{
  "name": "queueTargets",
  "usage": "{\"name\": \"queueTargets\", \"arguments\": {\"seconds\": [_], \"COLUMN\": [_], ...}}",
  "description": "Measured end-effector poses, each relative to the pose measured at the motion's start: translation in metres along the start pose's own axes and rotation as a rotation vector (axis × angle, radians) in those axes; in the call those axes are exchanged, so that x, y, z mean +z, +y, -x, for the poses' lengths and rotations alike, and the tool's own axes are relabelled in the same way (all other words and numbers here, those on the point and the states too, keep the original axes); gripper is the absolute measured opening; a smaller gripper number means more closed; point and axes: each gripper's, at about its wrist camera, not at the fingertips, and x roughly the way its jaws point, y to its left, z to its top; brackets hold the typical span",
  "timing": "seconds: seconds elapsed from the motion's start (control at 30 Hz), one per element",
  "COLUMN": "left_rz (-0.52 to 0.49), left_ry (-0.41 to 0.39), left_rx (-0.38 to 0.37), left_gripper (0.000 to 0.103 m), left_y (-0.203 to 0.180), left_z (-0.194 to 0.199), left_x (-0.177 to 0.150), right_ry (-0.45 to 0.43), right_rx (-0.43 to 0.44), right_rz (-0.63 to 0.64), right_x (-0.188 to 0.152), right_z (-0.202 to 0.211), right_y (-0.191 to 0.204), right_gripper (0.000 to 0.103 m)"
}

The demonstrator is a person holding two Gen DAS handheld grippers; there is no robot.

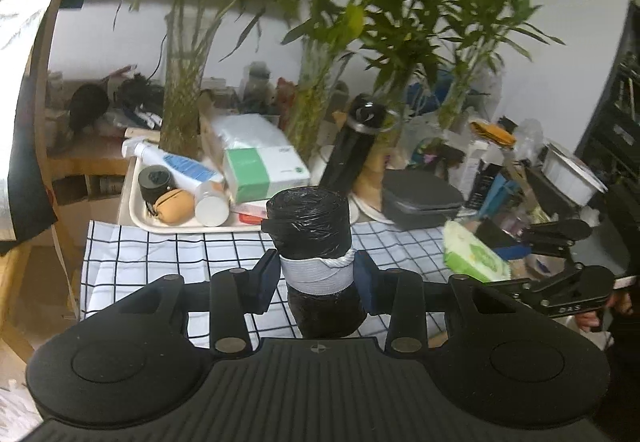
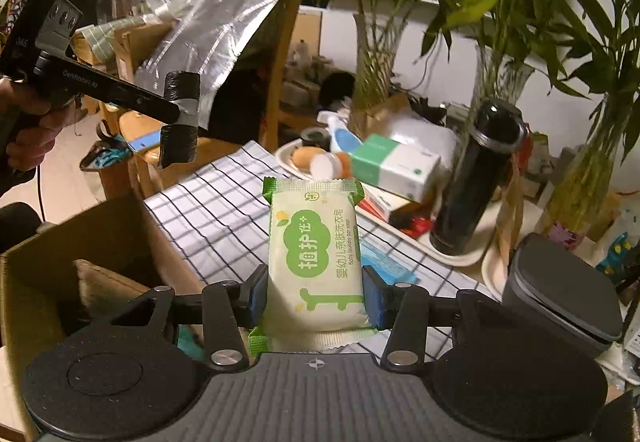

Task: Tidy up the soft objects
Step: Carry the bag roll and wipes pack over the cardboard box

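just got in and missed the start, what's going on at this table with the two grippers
A person is sorting items, a handheld gripper in each hand. The left gripper is shut on a roll of black trash bags with a white band, held up above the checked tablecloth. The right gripper is shut on a green and white laundry soap packet, also lifted. An open cardboard box sits at the table's edge.

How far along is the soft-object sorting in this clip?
Done: the brown cardboard box already holds something tan, unidentifiable. In hand: the left tool grips a black plastic-wrapped roll with a white band; the right tool grips a green-and-white soap packet. Left: neither is in the box.
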Motion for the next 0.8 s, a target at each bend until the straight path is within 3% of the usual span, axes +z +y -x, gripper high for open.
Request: {"name": "queueTargets", "arguments": {"seconds": [0.33,0.63,0.8], "left_rz": [-0.128,-0.246,-0.342], "left_ry": [-0.012,0.036,0.050], "left_rx": [-0.046,0.037,0.121], "left_gripper": [0.039,0.039,0.041], "left_y": [-0.047,-0.066,-0.077], "left_z": [0.035,0.018,0.010], "left_x": [-0.020,-0.054,-0.066], "right_ry": [-0.085,-0.114,-0.118], "right_rx": [-0.011,-0.011,-0.006], "right_rz": [-0.038,-0.069,-0.064], "right_x": [-0.012,-0.028,-0.032], "right_z": [0.041,0.063,0.068], "right_y": [0.029,0.049,0.056], "right_gripper": [0.051,0.051,0.051]}}
